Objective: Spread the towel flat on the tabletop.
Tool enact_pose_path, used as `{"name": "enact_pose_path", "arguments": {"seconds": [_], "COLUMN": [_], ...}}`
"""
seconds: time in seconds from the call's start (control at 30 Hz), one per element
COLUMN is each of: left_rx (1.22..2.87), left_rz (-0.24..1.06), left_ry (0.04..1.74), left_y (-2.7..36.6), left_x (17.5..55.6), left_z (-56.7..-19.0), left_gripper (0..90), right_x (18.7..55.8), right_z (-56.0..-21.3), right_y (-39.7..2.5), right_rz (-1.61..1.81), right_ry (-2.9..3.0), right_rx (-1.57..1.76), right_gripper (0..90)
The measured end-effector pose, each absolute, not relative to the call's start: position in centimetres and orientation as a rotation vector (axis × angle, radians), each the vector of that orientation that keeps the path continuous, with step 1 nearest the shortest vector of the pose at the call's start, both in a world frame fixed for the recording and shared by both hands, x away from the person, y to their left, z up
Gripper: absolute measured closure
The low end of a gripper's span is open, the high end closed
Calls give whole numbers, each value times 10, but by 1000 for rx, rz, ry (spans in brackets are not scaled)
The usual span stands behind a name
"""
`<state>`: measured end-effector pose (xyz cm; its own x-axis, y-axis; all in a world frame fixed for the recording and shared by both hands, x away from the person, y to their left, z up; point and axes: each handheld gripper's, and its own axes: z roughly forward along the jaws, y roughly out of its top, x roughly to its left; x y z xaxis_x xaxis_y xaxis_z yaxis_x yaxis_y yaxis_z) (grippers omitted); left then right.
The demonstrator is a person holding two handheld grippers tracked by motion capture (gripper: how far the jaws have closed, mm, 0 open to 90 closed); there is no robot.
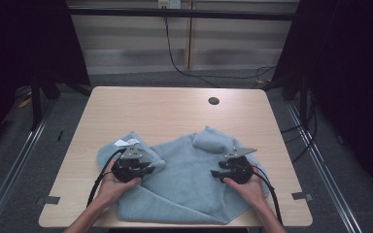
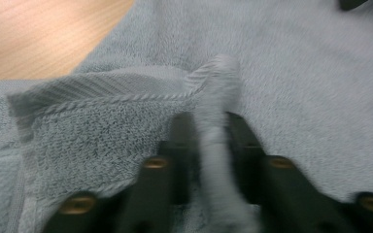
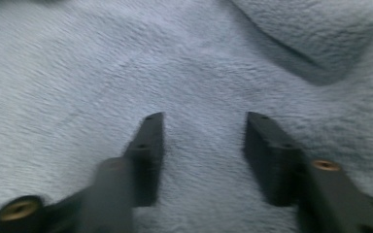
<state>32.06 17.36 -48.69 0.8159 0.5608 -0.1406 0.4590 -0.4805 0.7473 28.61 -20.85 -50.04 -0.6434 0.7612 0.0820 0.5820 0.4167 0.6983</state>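
Note:
A grey-blue towel (image 1: pixel 184 179) lies rumpled across the near half of the wooden table (image 1: pixel 165 109). My left gripper (image 1: pixel 148 167) sits over the towel's left side, held in a person's hand. In the left gripper view its jaws are shut on a raised fold of the towel (image 2: pixel 213 141), beside a ribbed hem (image 2: pixel 102 92). My right gripper (image 1: pixel 217 173) rests over the towel's right side. In the right gripper view the right gripper (image 3: pixel 204 126) is open, with flat towel (image 3: pixel 77 73) between and under the jaws.
A white label (image 1: pixel 121 142) shows at the towel's far left corner. A folded-over corner (image 1: pixel 211 138) bulges at the far right of the towel. A round cable hole (image 1: pixel 213 101) is in the far table top. Black cables trail from both grippers toward the near edge.

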Motion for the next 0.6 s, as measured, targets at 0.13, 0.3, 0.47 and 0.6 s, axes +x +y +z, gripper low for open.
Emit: {"name": "enact_pose_path", "arguments": {"seconds": [0.13,0.3,0.47,0.6], "left_rx": [2058,1925,1842,1818], "left_rz": [157,183,216,214], "left_ry": [780,827,845,868], "left_y": [191,220,244,256], "left_x": [323,319,303,290], "left_z": [-475,-456,-442,-442], "left_gripper": [833,834,835,835], "right_x": [288,291,291,287], "right_z": [-500,-498,-496,-494], "right_y": [-213,-224,-243,-262], "right_rz": [1008,945,886,847], "right_ry": [2400,2359,2290,2212], "right_rx": [1181,1233,1314,1381], "right_gripper": [833,878,881,884]}}
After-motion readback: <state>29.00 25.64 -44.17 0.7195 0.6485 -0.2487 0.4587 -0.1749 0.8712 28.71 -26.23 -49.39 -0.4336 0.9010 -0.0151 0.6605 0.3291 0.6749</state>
